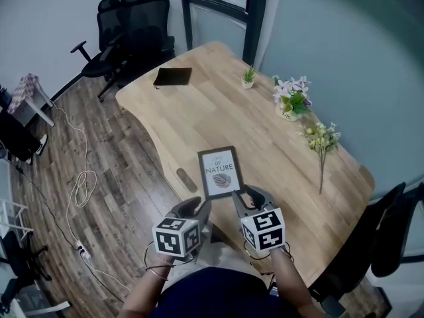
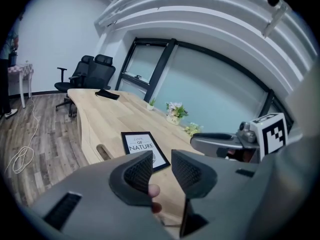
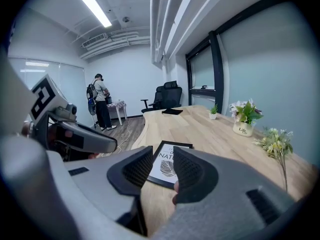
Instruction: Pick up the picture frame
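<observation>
The picture frame (image 1: pixel 220 171) is black with a white print of a leaf and lettering. It lies flat on the wooden table (image 1: pixel 199 111), close to the near edge. My left gripper (image 1: pixel 197 209) hovers just short of the frame's near left corner, and my right gripper (image 1: pixel 250 196) is at its near right corner. Both stand open with nothing between the jaws. In the left gripper view the frame (image 2: pixel 136 144) shows beyond the left gripper (image 2: pixel 161 159). In the right gripper view the frame (image 3: pixel 172 150) shows past the right gripper (image 3: pixel 163 156). Neither touches it.
A black pouch (image 1: pixel 173 77), a small potted plant (image 1: pixel 248 77), a flower pot (image 1: pixel 290 99) and a loose flower sprig (image 1: pixel 322 141) sit farther along the table. A cable slot (image 1: pixel 182 175) lies left of the frame. Office chairs (image 1: pixel 129 25) stand beyond. A person (image 3: pixel 101 106) stands far off.
</observation>
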Motion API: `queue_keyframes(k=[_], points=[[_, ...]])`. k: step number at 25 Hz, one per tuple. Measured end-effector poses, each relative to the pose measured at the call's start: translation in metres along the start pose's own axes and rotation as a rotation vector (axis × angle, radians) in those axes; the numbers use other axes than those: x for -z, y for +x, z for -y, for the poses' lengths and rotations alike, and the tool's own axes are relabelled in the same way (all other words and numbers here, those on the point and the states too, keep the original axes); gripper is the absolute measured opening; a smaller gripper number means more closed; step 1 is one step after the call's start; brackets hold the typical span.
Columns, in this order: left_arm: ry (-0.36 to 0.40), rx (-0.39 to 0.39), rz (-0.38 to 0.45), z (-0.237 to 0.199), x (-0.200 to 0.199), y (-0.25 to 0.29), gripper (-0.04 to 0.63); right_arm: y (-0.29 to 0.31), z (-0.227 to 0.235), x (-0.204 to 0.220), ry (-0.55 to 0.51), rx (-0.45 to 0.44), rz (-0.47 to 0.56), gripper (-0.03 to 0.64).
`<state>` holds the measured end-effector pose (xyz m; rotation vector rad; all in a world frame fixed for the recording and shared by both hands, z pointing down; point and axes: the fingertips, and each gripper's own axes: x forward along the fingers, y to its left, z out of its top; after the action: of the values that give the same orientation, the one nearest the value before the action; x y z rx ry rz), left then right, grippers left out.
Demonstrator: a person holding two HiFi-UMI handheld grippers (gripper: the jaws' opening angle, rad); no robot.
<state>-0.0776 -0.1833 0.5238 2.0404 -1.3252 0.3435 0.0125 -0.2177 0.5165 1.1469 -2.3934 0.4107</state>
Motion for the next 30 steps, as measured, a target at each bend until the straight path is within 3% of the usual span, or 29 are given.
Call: queue_keyframes(k=[30], points=[[-0.050,-0.014,-0.153,-0.071,-0.001,0.094,0.124,0.090,0.053,0.049,0.059,0.065,-0.208,0.103]])
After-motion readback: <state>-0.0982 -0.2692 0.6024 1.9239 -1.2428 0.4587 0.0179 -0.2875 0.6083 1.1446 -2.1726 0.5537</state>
